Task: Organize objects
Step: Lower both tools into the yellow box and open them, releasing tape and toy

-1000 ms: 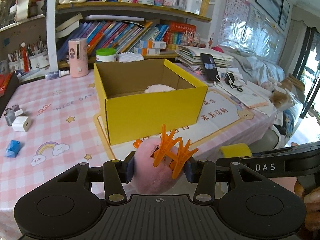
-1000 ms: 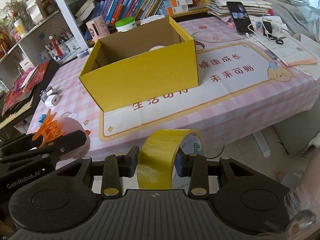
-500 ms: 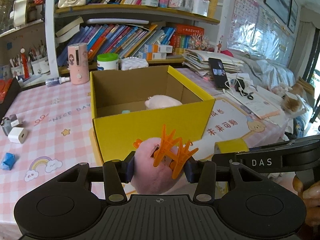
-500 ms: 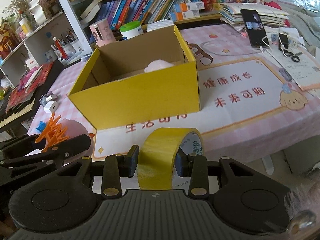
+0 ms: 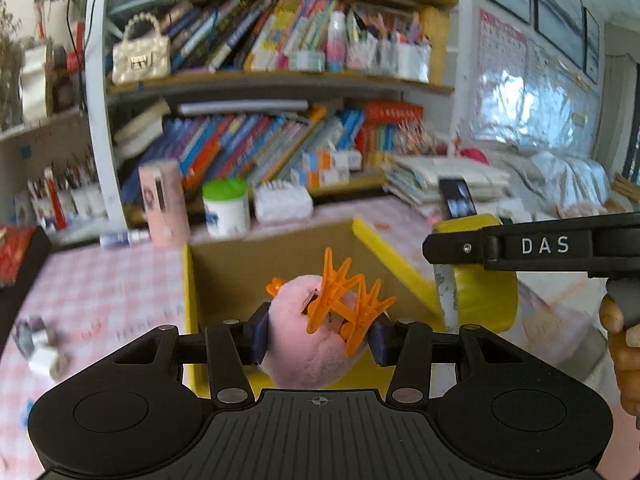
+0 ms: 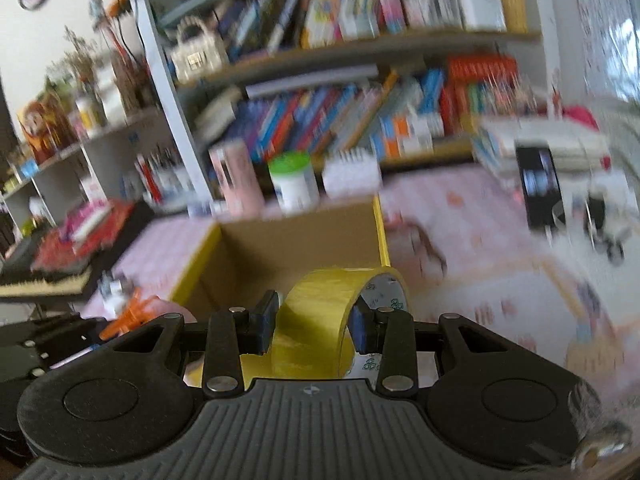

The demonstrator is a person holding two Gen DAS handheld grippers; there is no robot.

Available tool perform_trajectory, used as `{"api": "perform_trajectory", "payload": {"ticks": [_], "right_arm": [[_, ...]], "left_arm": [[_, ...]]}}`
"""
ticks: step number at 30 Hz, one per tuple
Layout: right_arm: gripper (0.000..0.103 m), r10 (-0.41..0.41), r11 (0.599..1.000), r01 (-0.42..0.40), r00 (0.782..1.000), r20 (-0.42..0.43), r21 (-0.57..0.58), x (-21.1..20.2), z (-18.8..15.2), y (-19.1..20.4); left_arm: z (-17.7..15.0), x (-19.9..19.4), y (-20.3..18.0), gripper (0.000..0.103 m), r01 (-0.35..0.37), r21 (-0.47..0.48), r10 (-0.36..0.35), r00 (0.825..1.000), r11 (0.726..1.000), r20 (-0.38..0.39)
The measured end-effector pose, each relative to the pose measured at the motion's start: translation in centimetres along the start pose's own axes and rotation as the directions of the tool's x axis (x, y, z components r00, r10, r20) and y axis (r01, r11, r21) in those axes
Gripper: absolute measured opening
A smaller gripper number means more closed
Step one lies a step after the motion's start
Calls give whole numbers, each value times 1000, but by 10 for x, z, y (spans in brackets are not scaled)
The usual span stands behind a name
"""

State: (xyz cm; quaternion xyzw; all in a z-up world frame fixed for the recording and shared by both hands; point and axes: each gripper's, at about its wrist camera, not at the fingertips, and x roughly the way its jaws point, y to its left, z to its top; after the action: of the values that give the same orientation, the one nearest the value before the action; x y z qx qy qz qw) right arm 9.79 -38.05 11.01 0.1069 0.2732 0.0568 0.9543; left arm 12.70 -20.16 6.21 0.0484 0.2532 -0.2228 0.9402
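My left gripper (image 5: 318, 334) is shut on a pink plush toy (image 5: 304, 348) with an orange hair claw (image 5: 344, 300) clipped on it, held over the near edge of the open yellow cardboard box (image 5: 372, 240). My right gripper (image 6: 314, 326) is shut on a yellow tape roll (image 6: 320, 320), also over the box's (image 6: 296, 248) near edge. The tape roll (image 5: 480, 292) and right gripper show at the right of the left wrist view. The plush and claw (image 6: 128, 318) show at the left of the right wrist view. The box floor is hidden.
Behind the box stand a pink cylinder (image 5: 164, 204), a green-lidded jar (image 5: 226, 208) and a white holder (image 5: 282, 202), before bookshelves. A phone (image 6: 538, 184) leans at the right. A white charger (image 5: 42, 356) lies at the left on the pink checked tablecloth (image 5: 100, 292).
Both grippers have moved forward and up towards the box, from in front of the table edge to over the box's near wall. Both still hold their objects. The views are motion-blurred.
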Motion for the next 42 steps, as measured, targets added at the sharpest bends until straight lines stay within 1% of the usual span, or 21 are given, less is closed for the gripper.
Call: {"api": "perform_trajectory", "payload": {"ticks": [2,3,5,7,10,13,16,19,21,24,26,32,34,35,36,42], "right_arm": [[34,20,1000,-20,999,29,-21,8,17,-1],[34,34,999,-32,999,36,-32,14,26,-1],[34,62,997,-60,997,35,-56,30,37,0],[34,83,994,-82,996,16,-78,46,41,3],[34,119,985,-122,992,-30,-122,75,42,11],[34,149,979,-158,986,-79,-132,102,43,18],[34,179,973,-200,969,-171,-118,134,44,21],[34,176,968,-214,950,-256,-129,163,42,22],[29,189,961,-240,932,-308,-135,180,39,23],[26,217,952,-276,912,-349,-130,197,40,27],[26,221,950,-284,905,-364,-130,204,41,30],[26,210,946,-287,896,-391,-148,217,39,34],[30,210,948,-286,891,-403,-140,219,37,34],[36,211,949,-285,889,-406,-131,219,36,33],[39,208,952,-280,889,-409,-125,219,35,32],[44,209,951,-283,885,-417,-124,207,30,33]], "left_arm": [[8,14,1,46,-25,15,25,1000,1000,3],[10,24,1,46,-39,33,39,999,999,-12],[8,46,-1,46,-70,59,74,995,996,-67],[3,63,-1,46,-86,64,93,990,994,-104],[-2,80,0,46,-118,61,125,983,991,-135],[-7,94,2,46,-141,56,148,973,989,-174],[-12,105,7,47,-158,48,165,962,986,-217],[-17,112,12,46,-172,20,172,952,985,-252],[-20,114,14,47,-174,-1,167,950,985,-264],[-20,118,15,47,-175,-18,163,946,984,-282],[-20,119,13,47,-181,-13,170,943,983,-286],[-21,120,10,48,-202,-9,191,939,979,-286],[-21,119,9,53,-207,-10,196,939,978,-282],[-20,117,9,61,-209,-12,197,942,978,-273],[-20,114,8,68,-208,-12,197,945,978,-260],[-21,104,5,69,-200,-27,187,951,979,-245]]}}
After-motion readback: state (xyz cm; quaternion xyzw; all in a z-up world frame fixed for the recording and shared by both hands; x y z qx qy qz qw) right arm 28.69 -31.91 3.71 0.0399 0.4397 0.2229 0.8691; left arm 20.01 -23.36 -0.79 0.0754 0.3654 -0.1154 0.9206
